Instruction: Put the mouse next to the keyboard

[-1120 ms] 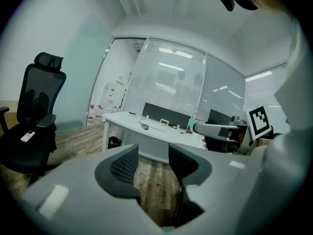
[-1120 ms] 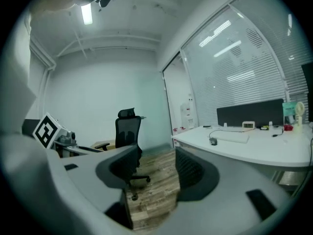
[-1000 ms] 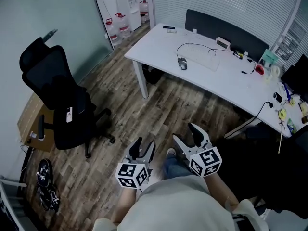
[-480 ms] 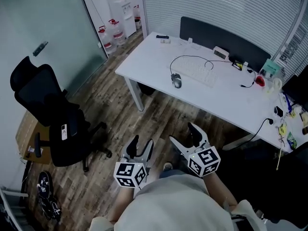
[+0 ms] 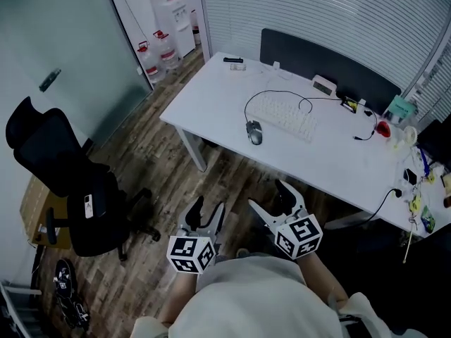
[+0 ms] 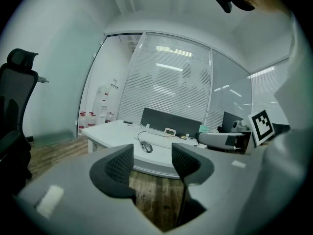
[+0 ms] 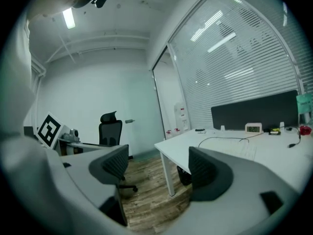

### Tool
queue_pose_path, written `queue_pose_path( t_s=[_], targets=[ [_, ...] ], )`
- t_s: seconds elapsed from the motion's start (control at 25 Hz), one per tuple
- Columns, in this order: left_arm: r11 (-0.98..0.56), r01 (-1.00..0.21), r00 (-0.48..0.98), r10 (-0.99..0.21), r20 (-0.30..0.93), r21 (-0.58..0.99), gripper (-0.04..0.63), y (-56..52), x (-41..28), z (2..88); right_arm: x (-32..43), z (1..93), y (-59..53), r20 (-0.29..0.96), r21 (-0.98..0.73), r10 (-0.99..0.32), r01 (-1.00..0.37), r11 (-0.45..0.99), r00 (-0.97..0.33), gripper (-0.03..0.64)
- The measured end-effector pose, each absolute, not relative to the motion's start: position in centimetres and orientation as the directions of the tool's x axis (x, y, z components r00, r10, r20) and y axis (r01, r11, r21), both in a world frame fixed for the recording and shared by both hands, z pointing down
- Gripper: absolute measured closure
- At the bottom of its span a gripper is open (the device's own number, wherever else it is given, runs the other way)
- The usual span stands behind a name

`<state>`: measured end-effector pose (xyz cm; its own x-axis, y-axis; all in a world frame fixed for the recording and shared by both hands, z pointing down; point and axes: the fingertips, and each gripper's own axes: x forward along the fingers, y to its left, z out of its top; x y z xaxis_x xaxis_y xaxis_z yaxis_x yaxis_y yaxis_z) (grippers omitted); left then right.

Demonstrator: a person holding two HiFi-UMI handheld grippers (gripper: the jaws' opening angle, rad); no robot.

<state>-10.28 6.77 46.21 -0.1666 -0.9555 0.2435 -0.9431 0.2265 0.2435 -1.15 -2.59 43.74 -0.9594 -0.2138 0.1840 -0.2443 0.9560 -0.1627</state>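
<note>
A grey wired mouse (image 5: 254, 132) lies on the white desk (image 5: 211, 104), just left of the white keyboard (image 5: 285, 116), with its cable looping behind. Both grippers are held low in front of the person, over the wooden floor and well short of the desk. My left gripper (image 5: 210, 208) is open and empty. In the left gripper view the mouse (image 6: 146, 148) shows far off between the jaws of the left gripper (image 6: 151, 163). My right gripper (image 5: 270, 197) is also open and empty. Its own view shows the right gripper (image 7: 159, 168) and the keyboard (image 7: 244, 151); no mouse shows there.
A black office chair (image 5: 70, 182) stands at the left on the floor. A dark divider panel (image 5: 328, 65) runs along the desk's far edge, with a small clock (image 5: 324, 85) before it. Small items and cables crowd the desk's right end (image 5: 416, 182). Water bottles (image 5: 151, 51) stand by the glass wall.
The head view has shifted: the desk sits nearer and lower in the frame, the chair has slid left. Both grippers keep their place in front of the body.
</note>
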Motion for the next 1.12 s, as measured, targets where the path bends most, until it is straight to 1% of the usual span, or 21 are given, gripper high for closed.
queue_pose_path(
  t_s=[0.56,0.8,1.12],
  targets=[
    [0.164,-0.952,-0.096,-0.962,0.255,0.259,0.362,0.1,-12.5,47.4,-2.7,45.0,-9.3,0.203,-0.163,-0.337,-0.371,0.914,-0.919,0.258],
    [0.117,-0.959,-0.050,-0.967,0.248,0.259,0.362,-4.5,-15.1,47.4,-4.7,45.8,-13.3,0.226,-0.148,-0.395,-0.433,0.889,-0.890,0.258],
    [0.029,-0.966,0.038,-0.967,0.251,0.257,0.362,-11.1,-19.2,46.8,-8.7,47.6,-17.9,0.274,-0.128,-0.442,-0.488,0.863,-0.854,0.258]
  ],
)
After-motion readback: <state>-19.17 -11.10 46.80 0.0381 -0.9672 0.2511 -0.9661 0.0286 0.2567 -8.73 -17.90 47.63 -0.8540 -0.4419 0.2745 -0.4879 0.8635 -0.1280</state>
